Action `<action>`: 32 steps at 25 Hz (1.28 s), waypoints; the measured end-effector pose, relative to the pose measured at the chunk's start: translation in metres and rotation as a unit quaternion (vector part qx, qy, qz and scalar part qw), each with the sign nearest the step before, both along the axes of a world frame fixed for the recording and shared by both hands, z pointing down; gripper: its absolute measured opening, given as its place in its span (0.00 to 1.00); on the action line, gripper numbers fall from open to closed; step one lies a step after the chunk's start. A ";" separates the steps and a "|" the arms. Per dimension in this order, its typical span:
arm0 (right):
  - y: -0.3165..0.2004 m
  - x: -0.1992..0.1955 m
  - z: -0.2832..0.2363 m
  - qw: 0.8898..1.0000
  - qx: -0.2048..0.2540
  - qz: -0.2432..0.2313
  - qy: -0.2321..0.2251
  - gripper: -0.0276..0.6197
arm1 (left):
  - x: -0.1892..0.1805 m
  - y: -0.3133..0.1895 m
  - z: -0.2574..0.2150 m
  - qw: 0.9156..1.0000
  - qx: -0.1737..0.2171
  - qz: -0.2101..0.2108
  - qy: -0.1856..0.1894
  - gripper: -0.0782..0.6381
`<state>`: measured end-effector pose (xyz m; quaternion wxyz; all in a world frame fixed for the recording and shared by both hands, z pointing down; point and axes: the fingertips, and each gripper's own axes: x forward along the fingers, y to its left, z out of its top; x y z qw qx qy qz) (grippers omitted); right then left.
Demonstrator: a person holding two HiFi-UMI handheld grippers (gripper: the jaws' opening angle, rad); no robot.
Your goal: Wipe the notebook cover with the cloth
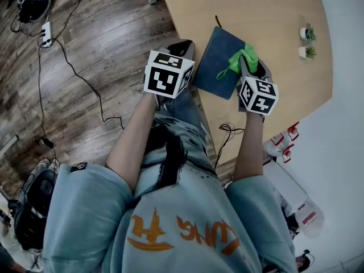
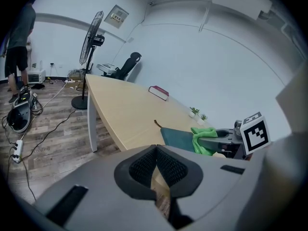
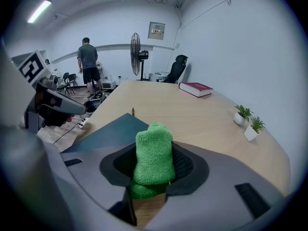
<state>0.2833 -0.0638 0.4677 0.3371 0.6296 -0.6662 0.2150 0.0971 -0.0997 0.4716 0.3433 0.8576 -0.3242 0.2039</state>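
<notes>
Right gripper (image 3: pixel 155 165) clenched on bunched green cloth (image 3: pixel 153 146) over dark blue notebook (image 1: pixel 217 64), near edge of wooden table (image 1: pixel 267 16), left gripper (image 2: pixel 156 161) pinched shut, empty.

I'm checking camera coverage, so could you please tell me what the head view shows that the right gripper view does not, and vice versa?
Only the head view shows the person's blue shirt and the right gripper's own marker cube. Only the right gripper view shows the standing fan, the office chair and a distant person. Both show the green cloth clamped in the right gripper, the dark notebook, the two potted plants, the table and the left gripper.
</notes>
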 end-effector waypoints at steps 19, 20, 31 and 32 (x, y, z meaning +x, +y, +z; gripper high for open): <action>0.067 -0.019 0.001 1.000 -0.005 0.022 -0.018 0.27 | 0.013 0.029 -0.005 1.000 0.001 0.030 0.007 0.13; 0.071 -0.020 0.001 1.000 -0.006 0.023 -0.020 0.27 | 0.014 0.030 -0.005 0.999 0.001 0.032 0.007 0.13; 0.109 -0.040 0.004 0.999 -0.022 0.014 -0.025 0.27 | 0.020 0.038 -0.014 0.999 0.009 0.034 0.016 0.13; 0.113 -0.043 0.005 0.999 -0.026 0.011 -0.024 0.27 | 0.022 0.040 -0.015 0.999 0.011 0.036 0.016 0.13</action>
